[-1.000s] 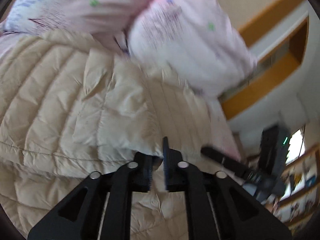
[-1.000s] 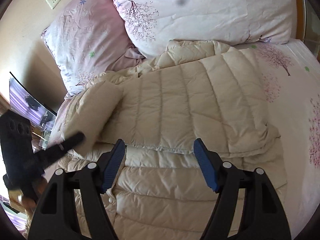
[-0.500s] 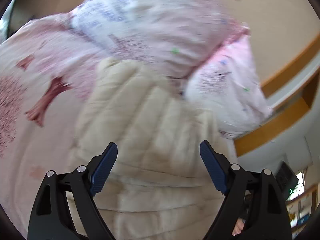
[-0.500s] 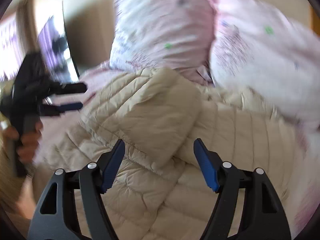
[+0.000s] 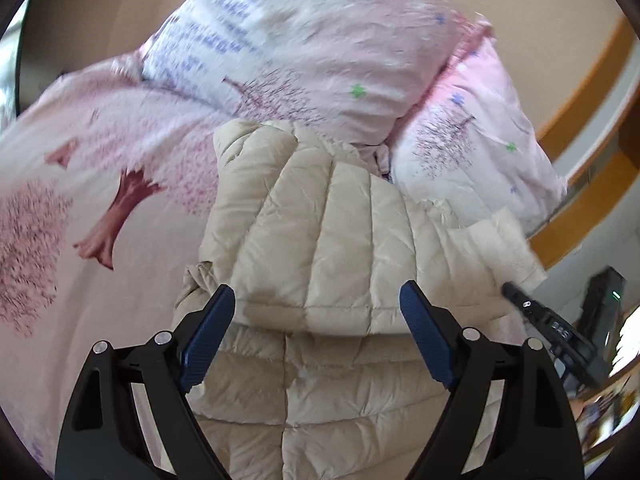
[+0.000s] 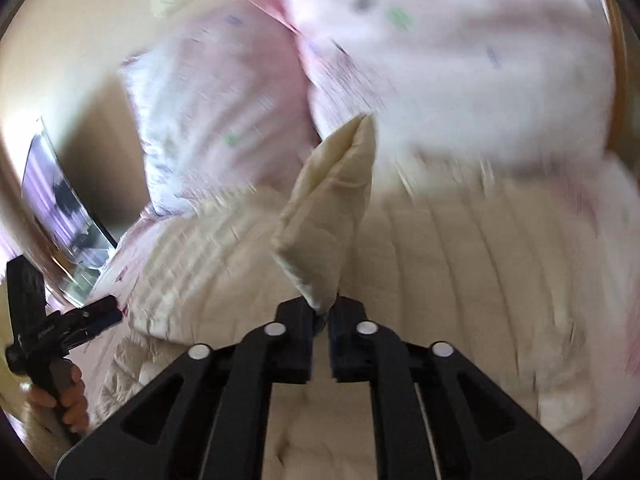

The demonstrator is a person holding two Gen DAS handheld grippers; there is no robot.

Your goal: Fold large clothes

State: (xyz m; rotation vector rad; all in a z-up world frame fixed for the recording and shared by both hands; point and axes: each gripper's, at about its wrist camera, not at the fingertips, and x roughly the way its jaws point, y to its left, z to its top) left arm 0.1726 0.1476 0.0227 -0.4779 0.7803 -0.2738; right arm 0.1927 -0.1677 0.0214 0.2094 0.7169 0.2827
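A cream quilted puffer jacket [image 5: 320,220] lies partly folded on a pink bed, its folded edge just beyond my left gripper [image 5: 316,290]. That gripper hovers open over it with nothing between its blue pads [image 5: 208,340]. In the right wrist view my right gripper [image 6: 322,312] has its jaws closing on a raised flap of the jacket [image 6: 328,220], pinched at its lower corner and standing up. The jacket's body [image 6: 460,260] spreads below, blurred. Each gripper shows in the other's view: the right gripper [image 5: 520,300] at the jacket's right edge, the left gripper [image 6: 96,312] at far left.
Two pink floral pillows [image 5: 320,40] [image 5: 480,140] lie beyond the jacket. The floral bed sheet [image 5: 80,200] lies to the left. A wooden bed frame [image 5: 592,184] runs along the right. A person's hand [image 6: 68,400] holds the left gripper; a dark screen [image 6: 56,200] stands behind it.
My left gripper opened and swung over to the jacket's folded edge. My right gripper closed on a jacket flap and raised it.
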